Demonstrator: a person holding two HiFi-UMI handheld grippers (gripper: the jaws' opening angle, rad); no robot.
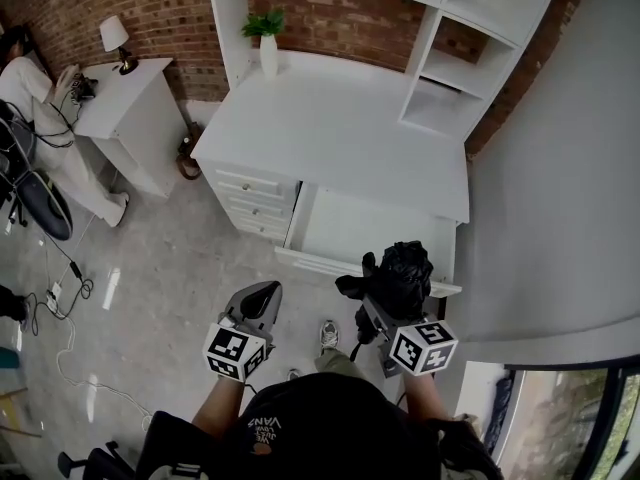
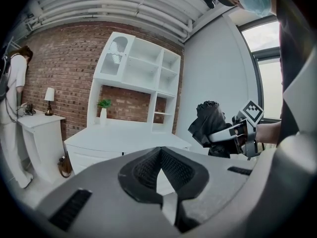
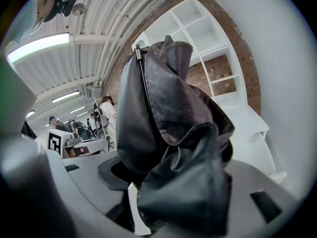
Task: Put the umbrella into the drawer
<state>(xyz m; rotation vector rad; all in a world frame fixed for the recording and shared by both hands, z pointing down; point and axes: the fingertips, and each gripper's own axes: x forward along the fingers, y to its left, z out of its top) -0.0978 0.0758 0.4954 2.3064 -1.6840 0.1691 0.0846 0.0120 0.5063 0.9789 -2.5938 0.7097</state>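
Note:
My right gripper (image 1: 385, 303) is shut on a folded black umbrella (image 1: 402, 273) and holds it over the near right corner of the open drawer (image 1: 370, 230) in the white desk (image 1: 340, 128). In the right gripper view the crumpled umbrella (image 3: 168, 123) fills the space between the jaws of the right gripper (image 3: 148, 187). My left gripper (image 1: 258, 303) hangs to the left in front of the drawer's front panel (image 1: 325, 264), jaws together and empty. The left gripper view shows the left gripper (image 2: 162, 157) with its tips meeting, and the umbrella (image 2: 210, 120) off to its right.
Closed drawers (image 1: 255, 203) stand left of the open one. A potted plant (image 1: 267, 38) and a shelf unit (image 1: 470, 48) sit on the desk. A white wall (image 1: 570, 198) runs along the right. At left are a side table (image 1: 120, 103) with a lamp, a person (image 1: 40, 138), and floor cables (image 1: 70, 288).

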